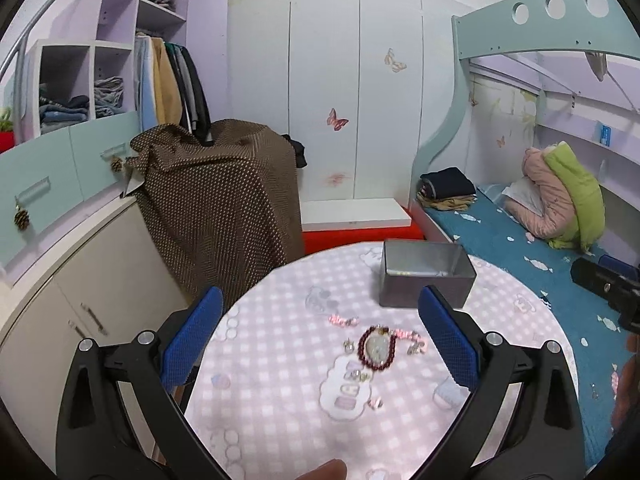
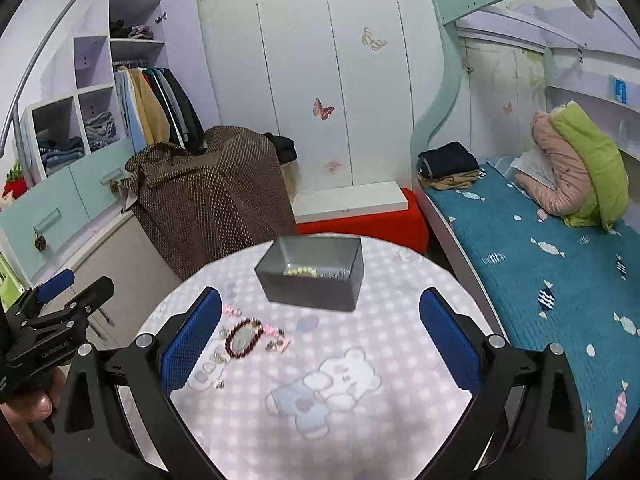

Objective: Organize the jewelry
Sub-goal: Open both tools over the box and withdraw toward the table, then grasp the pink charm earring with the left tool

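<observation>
A round counter [image 2: 360, 432] covered in pink checked cloth with a teddy-bear print carries a grey metal tin [image 2: 312, 276] toward its far side. Nearer lie a dark red bead bracelet [image 1: 377, 347] around a pale oval piece, pink bead strands [image 1: 343, 321], and what may be small earrings [image 1: 349, 345].

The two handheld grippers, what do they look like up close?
Both match: the left gripper and right gripper have black angular frames with silver screw heads and jaws faced with textured blue pads. White lettering marks the left one's side in the right wrist view.
</observation>
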